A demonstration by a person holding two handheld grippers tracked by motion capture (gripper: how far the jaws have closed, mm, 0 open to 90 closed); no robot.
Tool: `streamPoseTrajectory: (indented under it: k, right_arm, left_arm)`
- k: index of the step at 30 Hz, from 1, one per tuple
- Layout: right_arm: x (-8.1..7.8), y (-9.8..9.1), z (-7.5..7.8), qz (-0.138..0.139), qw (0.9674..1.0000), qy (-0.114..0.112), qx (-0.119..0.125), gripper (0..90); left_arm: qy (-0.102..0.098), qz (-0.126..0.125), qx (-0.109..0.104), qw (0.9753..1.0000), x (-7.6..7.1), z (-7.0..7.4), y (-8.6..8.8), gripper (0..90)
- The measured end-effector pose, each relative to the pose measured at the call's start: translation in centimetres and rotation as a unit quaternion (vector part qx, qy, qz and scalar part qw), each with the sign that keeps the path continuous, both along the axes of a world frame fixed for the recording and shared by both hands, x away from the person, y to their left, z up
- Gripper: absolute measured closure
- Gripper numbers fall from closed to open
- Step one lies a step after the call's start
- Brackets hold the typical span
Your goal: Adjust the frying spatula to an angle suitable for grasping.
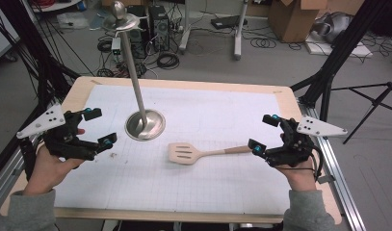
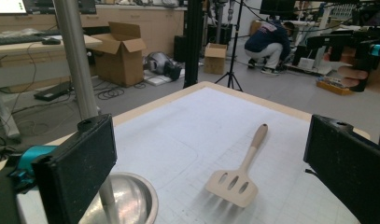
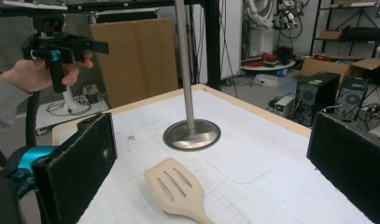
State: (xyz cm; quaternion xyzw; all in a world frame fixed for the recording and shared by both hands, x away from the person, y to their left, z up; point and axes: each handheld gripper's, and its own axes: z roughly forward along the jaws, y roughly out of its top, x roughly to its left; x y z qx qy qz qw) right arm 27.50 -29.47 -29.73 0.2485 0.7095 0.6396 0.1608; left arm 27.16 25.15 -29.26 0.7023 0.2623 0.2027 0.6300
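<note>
Surface [image 1: 280,103] carries a white grid mat. Metal stand [image 1: 145,124] sits far-left of centre, round base on the mat, pole rising with a hook top. Wooden spatula [image 1: 186,153] lies flat near centre, slotted head left, handle running right toward the right gripper [image 1: 264,132]. Right jaws open, handle end just beside the near jaw, nothing gripped. Left gripper [image 1: 99,126] hovers at the left, jaws open, empty. Judged: barely started; spatula not grasped or lifted yet, hanging on the stand probably left.
</note>
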Motion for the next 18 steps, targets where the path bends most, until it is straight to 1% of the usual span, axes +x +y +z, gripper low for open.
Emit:
streamPoseTrajectory:
  k: [4, 10, 14, 16, 18]
  right_arm:
    - [0.0, 0.1, -0.1, -0.004, 1.0, 0.002, -0.003, 0.4]
    - [0.4, 0.5, -0.5, -0.009, 0.9999, 0.01, -0.008, 0.3]
    - [0.7, 0.6, -1.0, -0.017, 0.9996, 0.015, -0.019, 0.4]
    - [0.7, 0.7, -1.1, -0.023, 0.9994, 0.021, -0.017, 0.4]
    - [0.8, 0.7, -1.3, -0.028, 0.9993, 0.018, -0.015, 0.4]
  left_arm:
    - [0.002, 0.008, 0.004, 1.0, -0.1, -0.1, 0.1, 2.9]
    - [0.001, 0.008, 0.001, 1.0, 0.1, -0.1, 0.1, 2.9]
    - [0.0, 0.008, 0.004, 1.0, 0.1, -0.1, -0.1, 2.9]
    - [0.001, 0.011, 0.007, 0.9999, 0.1, -0.3, 0.0, 2.9]
    - [0.002, 0.012, 0.006, 0.9999, 0.1, -0.3, 0.0, 2.9]
